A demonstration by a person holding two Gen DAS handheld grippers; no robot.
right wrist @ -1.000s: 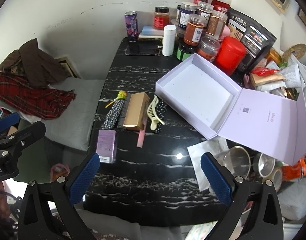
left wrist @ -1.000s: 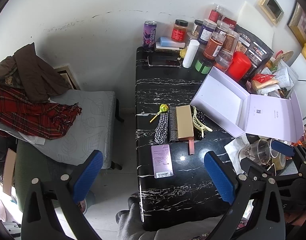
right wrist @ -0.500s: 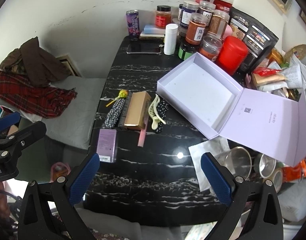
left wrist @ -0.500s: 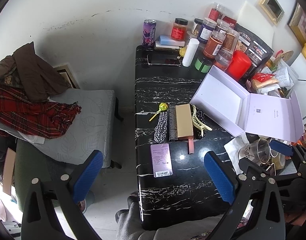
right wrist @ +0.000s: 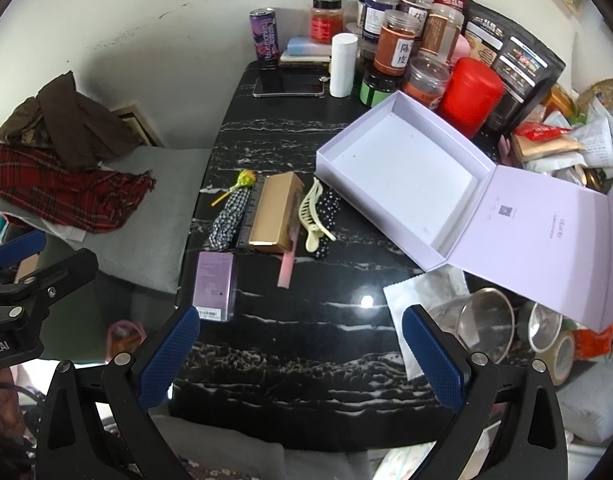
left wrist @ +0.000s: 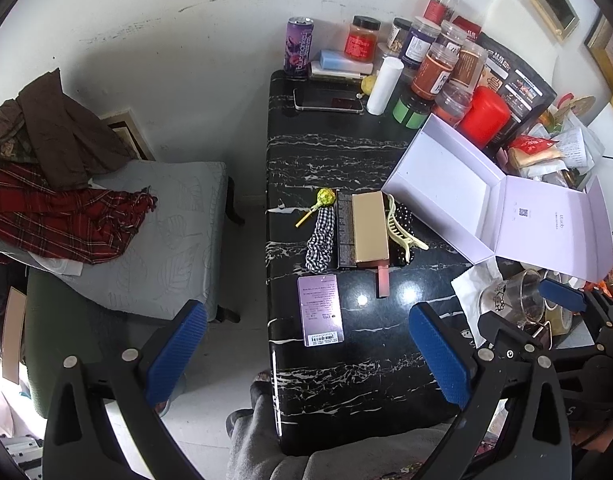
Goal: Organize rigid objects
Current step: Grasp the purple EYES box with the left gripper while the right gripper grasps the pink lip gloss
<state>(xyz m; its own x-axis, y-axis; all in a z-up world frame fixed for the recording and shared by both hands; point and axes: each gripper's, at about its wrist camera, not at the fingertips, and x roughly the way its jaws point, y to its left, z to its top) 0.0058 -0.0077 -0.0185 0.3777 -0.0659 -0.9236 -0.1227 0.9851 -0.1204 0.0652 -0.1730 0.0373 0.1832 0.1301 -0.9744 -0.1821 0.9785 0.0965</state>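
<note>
On the black marble table point(left wrist: 330, 152) lie a purple box point(left wrist: 320, 309) point(right wrist: 213, 285), a gold box point(left wrist: 370, 226) point(right wrist: 275, 213), a dark ruler-like strip point(left wrist: 344, 228), a pink tube point(left wrist: 382, 282) point(right wrist: 287, 267), a cream hair claw point(left wrist: 402, 227) point(right wrist: 313, 216), a checked scrunchie point(left wrist: 320, 241) and a lollipop point(left wrist: 321, 201). An open, empty lilac box point(left wrist: 446, 176) point(right wrist: 402, 172) stands to their right. My left gripper point(left wrist: 306, 354) and right gripper point(right wrist: 300, 358) are both open and empty, held above the table's near end.
Jars, a red canister point(right wrist: 470, 94), a purple can point(right wrist: 263, 38), a white cylinder point(right wrist: 342, 65) and a phone point(right wrist: 288, 87) crowd the far end. Glass cups and tape point(right wrist: 482, 324) sit at the right. A chair with clothes point(left wrist: 66, 200) stands left.
Both grippers stay open and empty. The views have shifted only slightly; nothing on the table has moved.
</note>
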